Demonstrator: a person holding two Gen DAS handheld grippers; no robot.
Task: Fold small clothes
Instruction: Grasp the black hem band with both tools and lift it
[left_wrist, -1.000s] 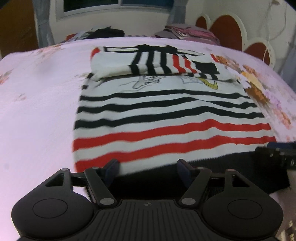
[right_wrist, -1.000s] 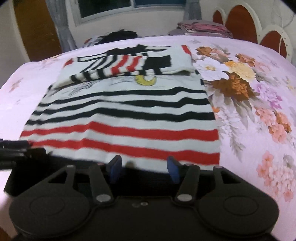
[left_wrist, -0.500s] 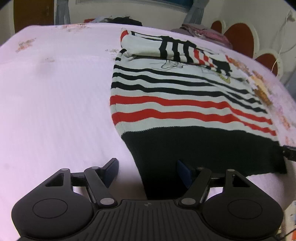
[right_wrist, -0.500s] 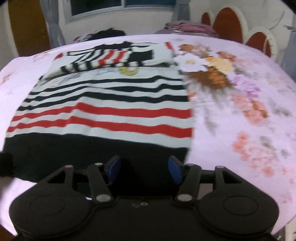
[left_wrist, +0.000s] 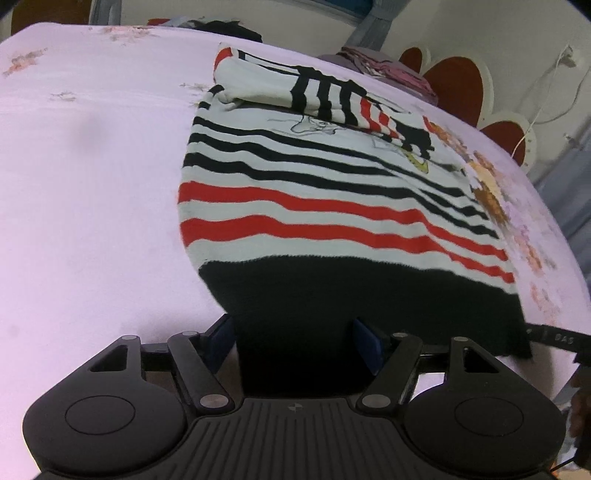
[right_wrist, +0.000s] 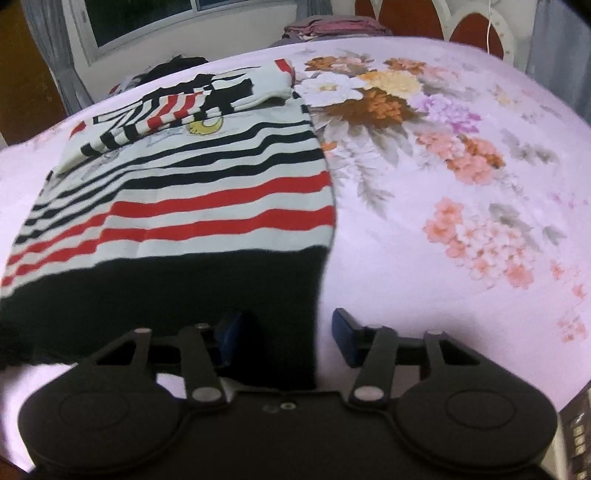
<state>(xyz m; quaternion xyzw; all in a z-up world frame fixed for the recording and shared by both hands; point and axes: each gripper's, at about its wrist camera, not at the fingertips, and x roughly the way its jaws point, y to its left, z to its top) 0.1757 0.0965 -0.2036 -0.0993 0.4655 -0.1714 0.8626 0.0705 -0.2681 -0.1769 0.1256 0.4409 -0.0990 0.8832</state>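
Note:
A white sweater (left_wrist: 332, 206) with black and red stripes and a wide black hem lies flat on the bed, its sleeves folded across the top. My left gripper (left_wrist: 293, 341) is at the hem's near left corner; its jaws are closing, with the black hem (left_wrist: 295, 332) between the fingers and not pinched. My right gripper (right_wrist: 286, 334) is at the near right corner of the sweater (right_wrist: 207, 206). Its jaws are closing too, with the hem's edge (right_wrist: 280, 325) between them and a strip of sheet showing beside the right finger (right_wrist: 343, 336).
The pink floral bedsheet (right_wrist: 461, 184) stretches right of the sweater, with plain pink sheet (left_wrist: 92, 184) to its left. A stack of folded clothes (right_wrist: 332, 26) and dark garments (right_wrist: 177, 66) lie at the bed's far end. A red and white headboard (left_wrist: 454, 85) stands beyond.
Both grippers slid apart along the black hem, the left to the sweater's left corner and the right to its right corner, and rolled slightly. Both pairs of jaws have narrowed around the hem.

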